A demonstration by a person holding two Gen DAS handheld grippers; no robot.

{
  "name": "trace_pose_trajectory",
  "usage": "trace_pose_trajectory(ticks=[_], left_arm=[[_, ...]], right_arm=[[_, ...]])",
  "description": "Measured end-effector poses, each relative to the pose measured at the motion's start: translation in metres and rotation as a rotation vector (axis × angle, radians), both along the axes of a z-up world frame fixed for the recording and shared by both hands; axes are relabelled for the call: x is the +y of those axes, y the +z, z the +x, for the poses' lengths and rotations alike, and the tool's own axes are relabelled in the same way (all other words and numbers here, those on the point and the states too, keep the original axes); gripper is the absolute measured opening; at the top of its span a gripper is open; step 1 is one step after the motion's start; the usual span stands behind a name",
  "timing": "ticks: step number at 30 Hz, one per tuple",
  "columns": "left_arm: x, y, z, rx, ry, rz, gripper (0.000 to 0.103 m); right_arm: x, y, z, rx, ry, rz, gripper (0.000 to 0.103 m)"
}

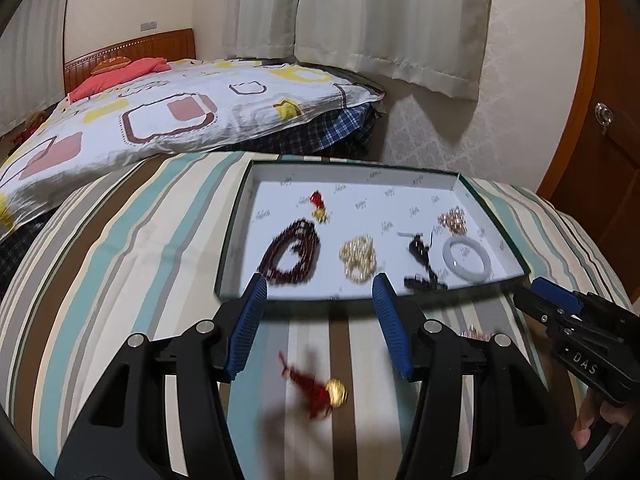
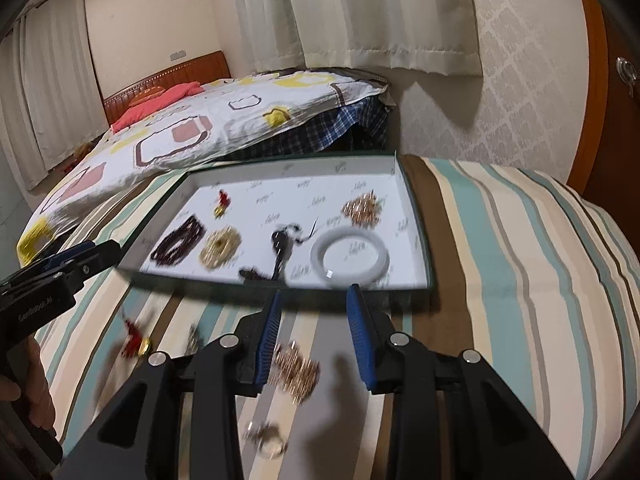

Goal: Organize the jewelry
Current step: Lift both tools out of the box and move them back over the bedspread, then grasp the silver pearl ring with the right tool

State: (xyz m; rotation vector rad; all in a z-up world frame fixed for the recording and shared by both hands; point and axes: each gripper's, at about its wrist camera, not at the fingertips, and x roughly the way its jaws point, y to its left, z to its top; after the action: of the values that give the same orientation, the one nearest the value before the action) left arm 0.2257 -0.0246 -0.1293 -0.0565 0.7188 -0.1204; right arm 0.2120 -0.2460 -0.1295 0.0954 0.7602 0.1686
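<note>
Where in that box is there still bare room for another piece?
The box is bare along its far wall, between the red tassel charm and the rose-gold beads. Its near half is crowded: dark bead bracelet, pearls, jade bangle.

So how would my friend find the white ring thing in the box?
Look at the shallow white-lined box on the striped bedspread. In its near right corner lies the white bangle, beside the black pendant. It is the only smooth, plain hoop; the other pieces are beaded or knotted.
</note>
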Motion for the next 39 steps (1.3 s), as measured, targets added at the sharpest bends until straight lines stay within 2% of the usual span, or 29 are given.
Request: trace_pose_trajectory(ticks=[9, 16, 33, 39], left_arm=[[0.016, -0.012, -0.042, 0.03, 0.017, 0.002, 0.054], [0.026, -0.023, -0.063, 0.054, 0.033, 0.02, 0.054], [0.032, -0.038, -0.068, 0.094, 0.041, 0.013, 0.054], [0.028, -0.041, -0.066, 0.102, 0.036, 0.014, 0.054]], right_arm=[[0.012, -0.018, -0.037, 0.033, 0.025, 0.012, 0.034], [0.027, -0.032, -0.049, 0.069, 0.065, 0.013, 0.034], [0.035, -0.048, -0.042, 0.135, 0.089, -0.03, 0.034], [0.036, -0.047, -0.044, 0.133, 0.093, -0.035, 0.033]])
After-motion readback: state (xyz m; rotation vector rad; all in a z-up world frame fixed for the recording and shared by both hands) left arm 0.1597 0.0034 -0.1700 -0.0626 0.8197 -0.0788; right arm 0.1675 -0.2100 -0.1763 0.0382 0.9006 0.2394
